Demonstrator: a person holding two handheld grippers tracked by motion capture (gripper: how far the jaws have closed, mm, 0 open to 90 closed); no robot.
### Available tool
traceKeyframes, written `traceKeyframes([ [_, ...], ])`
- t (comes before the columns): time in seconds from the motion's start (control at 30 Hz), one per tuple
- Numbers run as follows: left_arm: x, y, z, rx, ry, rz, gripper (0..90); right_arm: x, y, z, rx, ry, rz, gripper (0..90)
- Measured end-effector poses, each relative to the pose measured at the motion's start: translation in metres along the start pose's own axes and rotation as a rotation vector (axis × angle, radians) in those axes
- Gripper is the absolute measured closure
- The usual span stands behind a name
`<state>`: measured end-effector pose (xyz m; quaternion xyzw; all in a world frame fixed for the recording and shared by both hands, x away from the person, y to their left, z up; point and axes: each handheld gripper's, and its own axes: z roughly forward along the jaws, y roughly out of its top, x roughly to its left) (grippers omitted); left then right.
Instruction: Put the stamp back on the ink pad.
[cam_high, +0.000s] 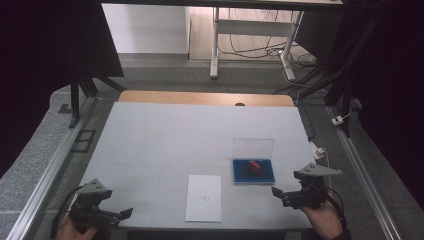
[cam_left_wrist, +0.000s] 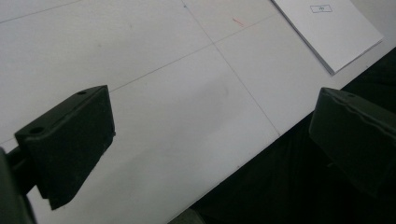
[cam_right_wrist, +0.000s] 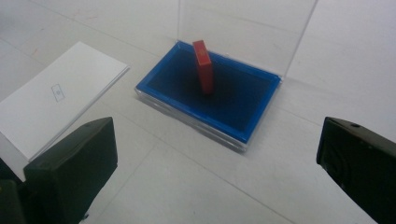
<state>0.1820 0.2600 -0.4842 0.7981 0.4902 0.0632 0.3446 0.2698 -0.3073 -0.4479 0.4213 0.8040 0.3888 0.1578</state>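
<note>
Stamp just ahead of right tongs.

White table, grey carpet around it, white desk frame beyond.

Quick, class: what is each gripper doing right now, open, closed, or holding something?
Left gripper: open, fingers wide apart, holding nothing.
Right gripper: open, holding nothing, facing the red stamp in the blue ink pad.

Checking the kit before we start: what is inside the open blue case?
Inside the blue case, a red block stands upright on the dark blue pad. Its clear lid stands open behind. Whatever lies beneath the block is hidden.
</note>
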Motion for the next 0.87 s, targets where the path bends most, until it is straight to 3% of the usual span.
traceKeyframes([
  [0.6, 0.000, -0.001, 0.000, 0.001, 0.000, 0.002, 0.3, -0.002, -0.028, -0.020, 0.079, -0.038, 0.040, 0.0],
  [0.87, 0.000, 0.000, 0.000, -0.001, 0.001, 0.006, 0.3, -0.003, -0.031, -0.022, 0.089, -0.045, 0.054, 0.0],
])
